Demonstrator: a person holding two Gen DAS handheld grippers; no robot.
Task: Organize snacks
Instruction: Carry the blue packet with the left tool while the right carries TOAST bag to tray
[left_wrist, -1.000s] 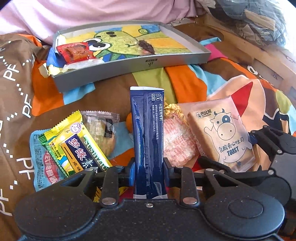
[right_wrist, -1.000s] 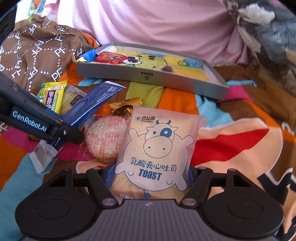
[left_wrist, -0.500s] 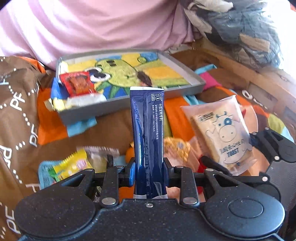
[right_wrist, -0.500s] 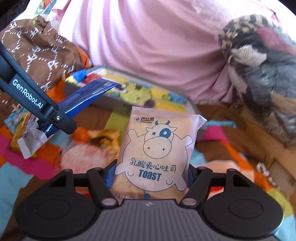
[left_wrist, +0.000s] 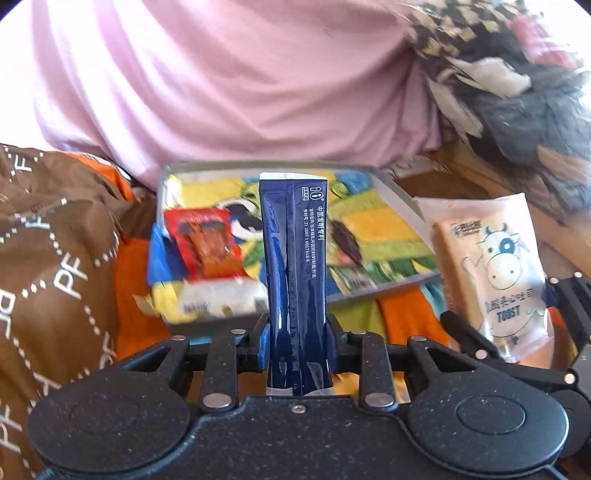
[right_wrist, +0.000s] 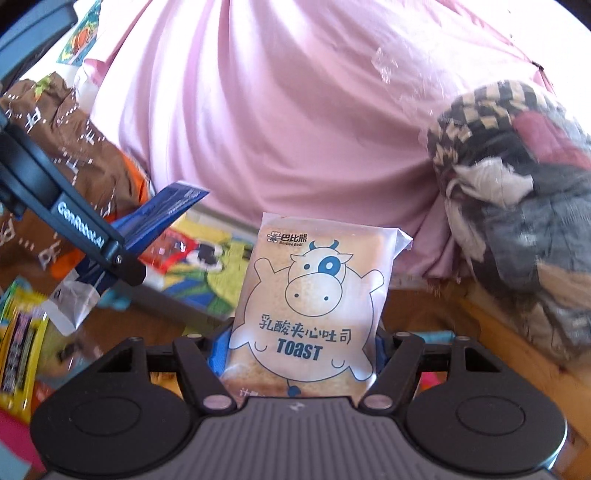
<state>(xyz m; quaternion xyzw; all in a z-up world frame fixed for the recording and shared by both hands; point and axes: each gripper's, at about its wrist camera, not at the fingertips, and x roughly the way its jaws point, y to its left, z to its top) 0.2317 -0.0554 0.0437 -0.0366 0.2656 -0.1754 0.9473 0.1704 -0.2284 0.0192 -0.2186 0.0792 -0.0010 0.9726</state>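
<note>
On the left, the left tongs (left_wrist: 297, 334) pinch a long dark blue stick pack (left_wrist: 293, 258) near its bottom end. The pack stands straight up, its long side pointing ahead at the grey tray (left_wrist: 397, 195). The tray lies just in front of and below these tongs, on a bed with a bright cover. A red snack packet (left_wrist: 205, 243) already sits in the tray's left part. On the right, the right tongs (right_wrist: 301, 347) squeeze a toast bag (right_wrist: 314, 295) with a cow on it, held upright too. The tray lies ahead and to the left of them, so the left tongs look nearer and could drop first.
</note>
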